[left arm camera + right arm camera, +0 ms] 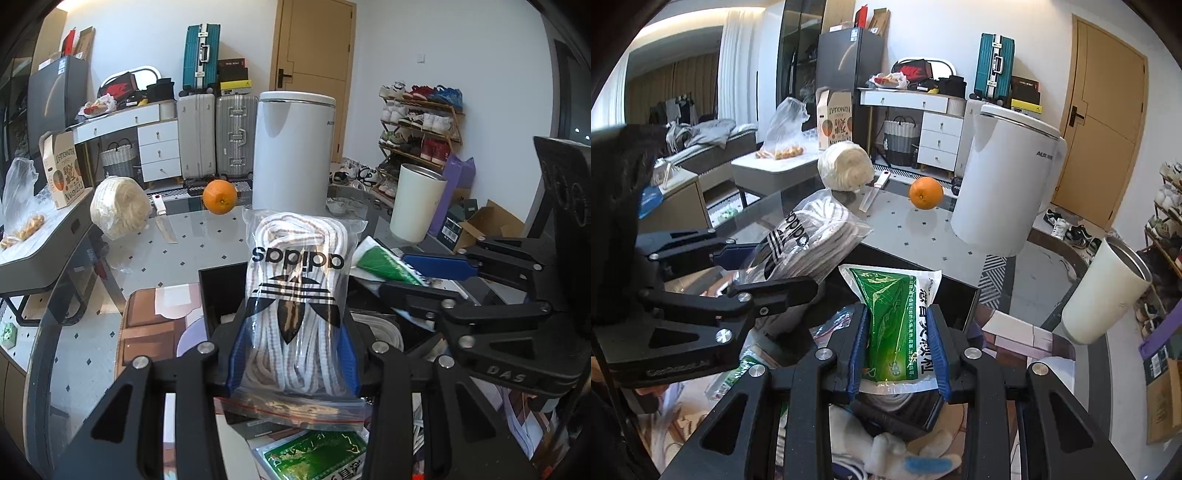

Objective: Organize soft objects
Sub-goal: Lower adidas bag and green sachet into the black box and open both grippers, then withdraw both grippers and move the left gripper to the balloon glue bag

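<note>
1. Our left hand-held gripper [293, 354] is closed on a clear zip bag of laces [299, 295], its blue pads pressing both sides of the bag's lower half.
2. The bag stands upright between the fingers: white rope-like laces with faint brown flecks coiled inside, a black trefoil logo and lettering printed upside down, a red zip strip at the near end.
3. Our right hand-held gripper [899, 350] is clamped on a green sachet [890, 317], a flat sealed packet with a white border and white lettering down its right side.
4. Both packets hang over an open black box [218, 291] at the near edge of the surface [192, 251]; more packets and white soft items lie below.
5. Farther off on the glass surface we see an orange [219, 196], a pale bundle of yarn [118, 206] to its left, and a white cylindrical bin [291, 147] to the right.
</note>
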`<control>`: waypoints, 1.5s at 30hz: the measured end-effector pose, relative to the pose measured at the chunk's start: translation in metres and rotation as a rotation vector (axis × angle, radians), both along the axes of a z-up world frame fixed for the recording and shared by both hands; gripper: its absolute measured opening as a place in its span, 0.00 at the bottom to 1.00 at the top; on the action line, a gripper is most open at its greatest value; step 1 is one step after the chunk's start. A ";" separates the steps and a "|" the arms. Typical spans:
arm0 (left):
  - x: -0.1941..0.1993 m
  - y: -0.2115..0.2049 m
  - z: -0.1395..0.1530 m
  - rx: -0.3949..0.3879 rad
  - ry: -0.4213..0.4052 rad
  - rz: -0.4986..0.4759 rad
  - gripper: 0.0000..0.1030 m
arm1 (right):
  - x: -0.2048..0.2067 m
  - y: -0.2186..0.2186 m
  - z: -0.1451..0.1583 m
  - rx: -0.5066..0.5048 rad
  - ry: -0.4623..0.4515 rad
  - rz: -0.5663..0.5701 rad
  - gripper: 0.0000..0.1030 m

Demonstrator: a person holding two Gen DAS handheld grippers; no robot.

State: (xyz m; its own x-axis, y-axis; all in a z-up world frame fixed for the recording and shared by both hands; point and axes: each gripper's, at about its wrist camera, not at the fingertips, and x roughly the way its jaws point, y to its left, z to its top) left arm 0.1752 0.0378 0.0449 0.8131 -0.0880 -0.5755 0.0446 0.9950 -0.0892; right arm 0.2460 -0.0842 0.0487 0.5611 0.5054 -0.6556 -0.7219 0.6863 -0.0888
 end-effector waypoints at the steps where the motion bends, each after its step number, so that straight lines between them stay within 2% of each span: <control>1: 0.001 -0.001 0.000 0.008 0.008 -0.003 0.39 | 0.001 0.001 -0.002 -0.005 0.005 0.000 0.30; 6: 0.008 0.000 -0.003 0.002 0.033 -0.024 0.39 | 0.008 0.007 -0.006 -0.015 0.015 -0.004 0.30; 10: 0.012 -0.003 -0.004 0.029 0.037 -0.034 0.39 | 0.012 0.013 -0.009 -0.032 0.017 0.001 0.30; 18: 0.023 0.000 -0.013 0.013 0.082 -0.058 0.39 | 0.022 0.023 -0.023 -0.066 0.046 0.004 0.30; 20: 0.023 -0.002 -0.015 0.036 0.085 -0.067 0.39 | 0.023 0.023 -0.025 -0.067 0.052 0.006 0.30; 22: 0.023 -0.004 -0.015 0.046 0.088 -0.072 0.39 | 0.022 0.022 -0.024 -0.070 0.044 0.011 0.32; 28: 0.019 -0.004 -0.014 0.044 0.092 -0.076 0.40 | 0.015 0.007 -0.014 -0.041 0.014 0.006 0.49; 31: 0.016 -0.005 -0.012 0.064 0.089 -0.053 0.45 | 0.007 -0.005 -0.007 -0.016 -0.004 -0.013 0.64; 33: 0.010 -0.005 -0.009 0.052 0.078 -0.057 0.64 | -0.001 -0.015 -0.002 0.018 -0.014 -0.027 0.73; 35: 0.002 -0.004 -0.005 0.037 0.067 -0.065 0.69 | -0.008 -0.028 0.002 0.051 -0.013 -0.043 0.80; 36: -0.001 -0.004 -0.004 0.040 0.059 -0.059 0.76 | -0.011 -0.033 0.003 0.059 -0.014 -0.053 0.82; 41: -0.016 0.003 0.002 0.007 0.019 -0.037 0.87 | -0.024 -0.052 0.005 0.089 0.009 -0.089 0.88; 45: -0.028 0.004 0.007 -0.005 -0.003 -0.013 0.92 | -0.033 -0.062 0.002 0.113 0.033 -0.125 0.94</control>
